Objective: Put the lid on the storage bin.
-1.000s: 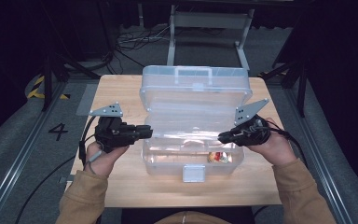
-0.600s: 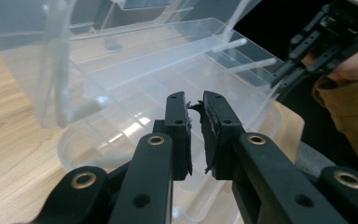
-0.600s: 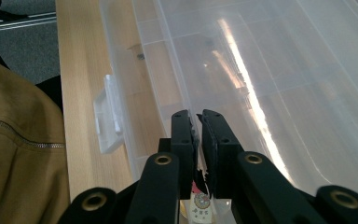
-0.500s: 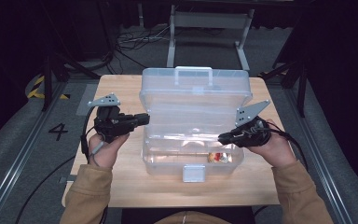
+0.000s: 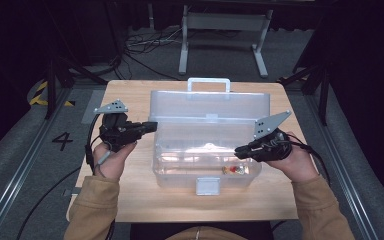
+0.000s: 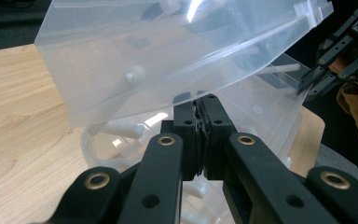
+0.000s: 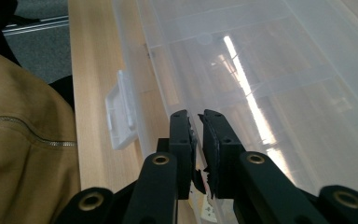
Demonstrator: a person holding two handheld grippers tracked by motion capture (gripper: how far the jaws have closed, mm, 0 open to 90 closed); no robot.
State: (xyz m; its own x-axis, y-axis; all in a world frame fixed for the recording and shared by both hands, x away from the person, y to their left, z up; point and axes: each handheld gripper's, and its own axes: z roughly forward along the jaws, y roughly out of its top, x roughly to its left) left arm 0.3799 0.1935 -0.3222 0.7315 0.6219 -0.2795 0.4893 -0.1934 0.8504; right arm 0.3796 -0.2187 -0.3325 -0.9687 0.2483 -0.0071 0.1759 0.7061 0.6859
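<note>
Left fingers (image 6: pixel 200 109): just been closing, now pressed together, nothing between them, beside the box's left end.
Right fingers (image 7: pixel 196 122): nearly together, gripping the front rim of the box.
Clear plastic box (image 5: pixel 207 145): sitting open, mid-surface (image 5: pixel 130 100).
Latch (image 5: pixel 206 186): hanging at the front.

**Count on the table**

One clear plastic box (image 5: pixel 205 150) stood on one wooden table (image 5: pixel 130 95) — with one white handle (image 5: pixel 208 82) and one front latch (image 5: pixel 207 186). Two grippers were there — left gripper (image 5: pixel 150 126), right gripper (image 5: pixel 240 150). Inside lay perhaps one small reddish item (image 5: pixel 235 170).
</note>
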